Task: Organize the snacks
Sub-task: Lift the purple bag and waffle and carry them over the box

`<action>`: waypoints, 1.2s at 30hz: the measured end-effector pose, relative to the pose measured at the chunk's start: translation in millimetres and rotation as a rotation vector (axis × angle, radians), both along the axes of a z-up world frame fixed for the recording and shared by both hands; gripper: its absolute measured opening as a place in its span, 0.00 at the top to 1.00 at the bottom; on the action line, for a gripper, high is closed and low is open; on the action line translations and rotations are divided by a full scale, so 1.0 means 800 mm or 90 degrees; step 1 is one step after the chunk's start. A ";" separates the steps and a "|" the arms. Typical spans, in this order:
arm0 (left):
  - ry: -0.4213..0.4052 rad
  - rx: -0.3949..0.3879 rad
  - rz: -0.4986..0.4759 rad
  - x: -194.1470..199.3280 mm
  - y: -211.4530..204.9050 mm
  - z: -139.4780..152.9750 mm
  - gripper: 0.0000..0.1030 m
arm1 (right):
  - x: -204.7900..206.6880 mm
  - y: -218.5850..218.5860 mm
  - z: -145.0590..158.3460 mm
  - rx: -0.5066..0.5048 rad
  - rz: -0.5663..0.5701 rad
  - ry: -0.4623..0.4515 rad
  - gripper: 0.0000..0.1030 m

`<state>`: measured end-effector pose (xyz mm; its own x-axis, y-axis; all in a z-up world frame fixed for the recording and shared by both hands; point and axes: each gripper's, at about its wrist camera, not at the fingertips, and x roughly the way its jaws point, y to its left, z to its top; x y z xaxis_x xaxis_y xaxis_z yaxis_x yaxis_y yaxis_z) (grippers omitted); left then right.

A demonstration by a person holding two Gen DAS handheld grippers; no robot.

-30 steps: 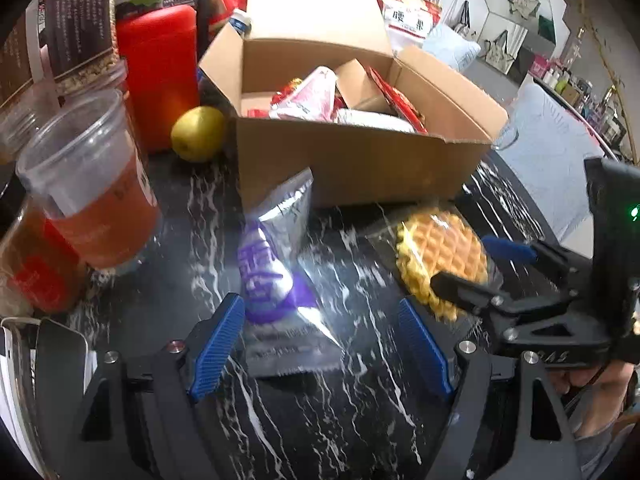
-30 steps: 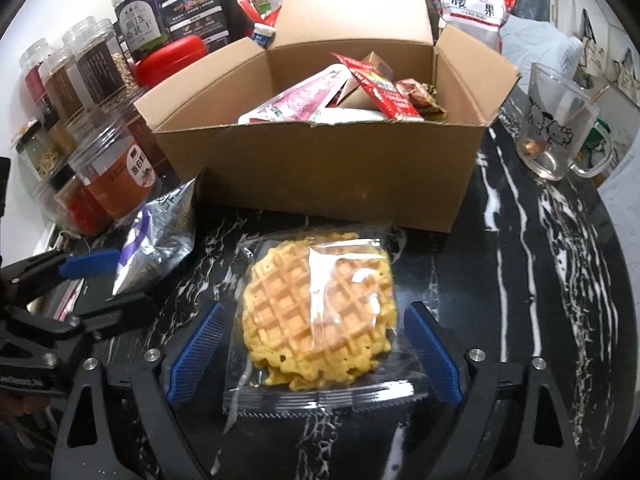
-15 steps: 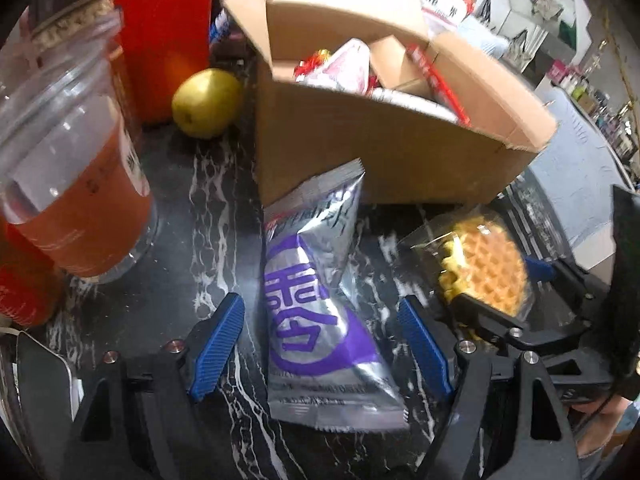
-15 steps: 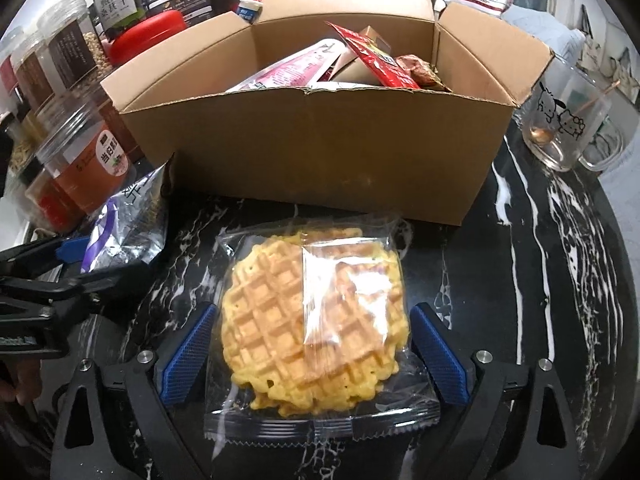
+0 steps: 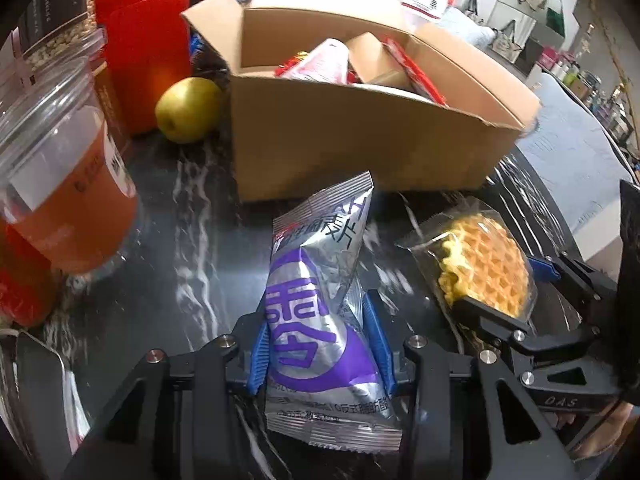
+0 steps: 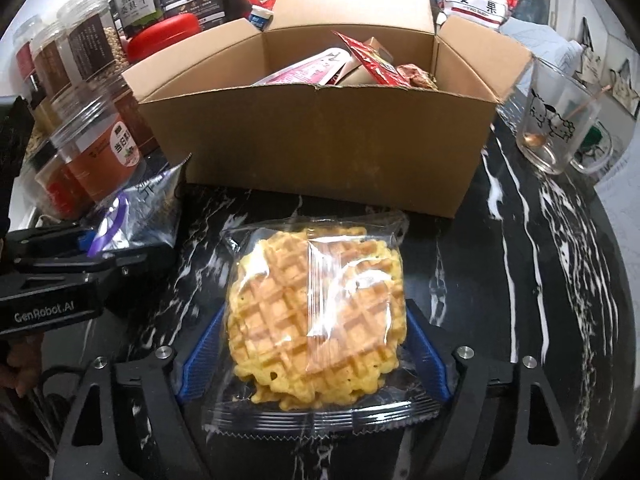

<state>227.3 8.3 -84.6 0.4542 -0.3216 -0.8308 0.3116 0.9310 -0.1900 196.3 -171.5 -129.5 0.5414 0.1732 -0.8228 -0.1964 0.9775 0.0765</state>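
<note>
Waffle pack (image 6: 316, 320) in right tool (image 6: 316, 356), silver pouch (image 5: 320, 320) — left tool (image 5: 320, 350)

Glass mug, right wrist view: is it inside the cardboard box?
No, the glass mug stands on the marble table to the right of the cardboard box.

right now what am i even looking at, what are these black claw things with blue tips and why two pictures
These are two hand-held grippers, one in each of a person's hands, each with a fisheye camera looking along its fingers. That gives two pictures of one black marble table.

The left gripper has closed its blue pads on a silver and purple foil snack pouch. The right gripper is closed on a round yellow waffle in clear wrap.

Behind both stands an open brown cardboard box that already holds snack packets. A yellow-green pear and a clear glass mug stand nearby.
</note>
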 end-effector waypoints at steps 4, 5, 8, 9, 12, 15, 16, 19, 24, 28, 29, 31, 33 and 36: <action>0.000 0.006 -0.025 -0.022 -0.014 -0.001 0.59 | -0.021 -0.013 0.003 0.017 -0.005 0.008 0.19; 0.000 0.007 -0.031 -0.029 -0.018 -0.001 0.59 | -0.025 -0.015 0.003 0.019 -0.007 0.011 0.19; 0.002 0.005 -0.045 -0.048 -0.026 0.000 0.59 | -0.044 -0.023 0.005 0.023 -0.014 0.019 0.19; 0.003 0.003 -0.047 -0.051 -0.028 0.000 0.59 | -0.050 -0.025 0.006 0.023 -0.015 0.021 0.19; 0.010 -0.004 -0.058 -0.066 -0.033 0.000 0.59 | -0.064 -0.030 0.007 0.021 -0.019 0.028 0.19; 0.004 0.003 -0.060 -0.070 -0.037 0.000 0.59 | -0.080 -0.038 0.009 0.023 -0.023 0.036 0.19; 0.000 0.004 -0.058 -0.070 -0.038 -0.001 0.59 | -0.086 -0.041 0.009 0.024 -0.023 0.038 0.18; -0.004 0.013 -0.058 -0.057 -0.048 -0.003 0.59 | -0.093 -0.042 0.008 0.012 -0.022 0.040 0.16; -0.014 0.025 -0.058 -0.055 -0.055 -0.004 0.58 | -0.090 -0.023 0.003 -0.015 -0.015 0.038 0.05; -0.024 0.025 -0.050 -0.057 -0.057 -0.007 0.58 | -0.091 -0.014 -0.001 -0.049 -0.010 0.026 0.03; -0.028 0.027 -0.049 -0.061 -0.056 -0.007 0.58 | -0.092 -0.012 -0.002 -0.061 -0.009 0.022 0.03; -0.035 0.030 -0.048 -0.064 -0.058 -0.008 0.58 | -0.093 -0.009 -0.004 -0.074 -0.004 0.013 0.03; -0.039 0.018 -0.041 -0.066 -0.053 -0.007 0.58 | -0.095 -0.011 -0.004 -0.071 -0.006 0.006 0.03; -0.043 0.008 -0.037 -0.068 -0.049 -0.008 0.59 | -0.099 -0.011 -0.003 -0.072 0.007 -0.014 0.10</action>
<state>173.0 -31.0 -91.1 0.4907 -0.3382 -0.8030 0.3767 0.9134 -0.1545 117.5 -180.4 -131.7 0.5580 0.0859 -0.8254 -0.2073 0.9775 -0.0384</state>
